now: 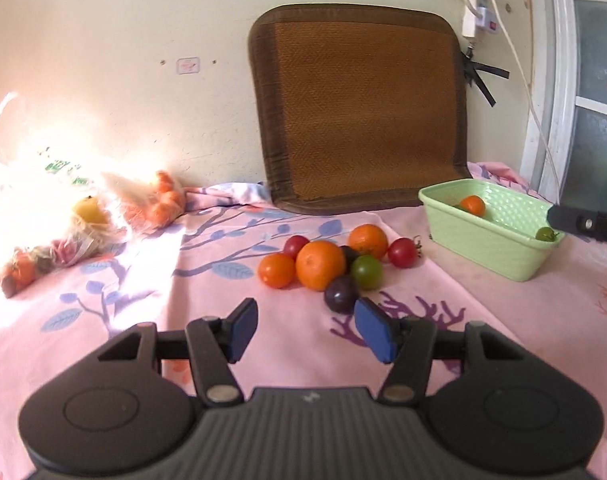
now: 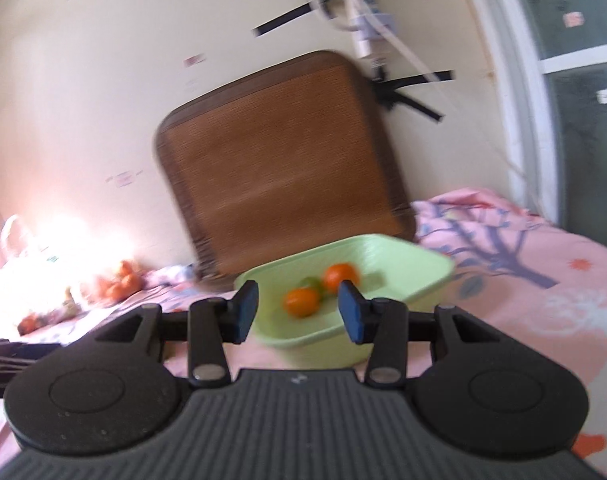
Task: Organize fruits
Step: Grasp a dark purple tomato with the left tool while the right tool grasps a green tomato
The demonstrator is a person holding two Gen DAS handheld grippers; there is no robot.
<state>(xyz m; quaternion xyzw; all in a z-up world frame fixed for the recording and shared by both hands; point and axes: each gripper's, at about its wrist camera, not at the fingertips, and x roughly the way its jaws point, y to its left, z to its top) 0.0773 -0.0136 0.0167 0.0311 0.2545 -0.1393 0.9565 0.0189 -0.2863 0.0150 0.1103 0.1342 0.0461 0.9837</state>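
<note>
A pile of fruit lies on the pink cloth in the left wrist view: a big orange [image 1: 320, 265], a smaller orange [image 1: 276, 270], another orange [image 1: 368, 241], two red tomatoes [image 1: 402, 253], a green tomato [image 1: 366, 272] and a dark plum [image 1: 341, 294]. My left gripper [image 1: 306, 330] is open and empty, just short of the plum. A light green basket [image 1: 483, 240] at the right holds an orange [image 1: 472, 205] and a green tomato [image 1: 545, 234]. My right gripper [image 2: 298, 309] is open and empty above the basket [image 2: 383, 256], which holds two oranges [image 2: 302, 302] in this blurred view.
A brown woven mat [image 1: 359, 104] leans on the wall behind the fruit. Plastic bags with more fruit [image 1: 83, 216] lie at the far left in glare. A window frame [image 1: 559, 80] and cables are at the right. The right gripper's tip [image 1: 583, 222] shows over the basket.
</note>
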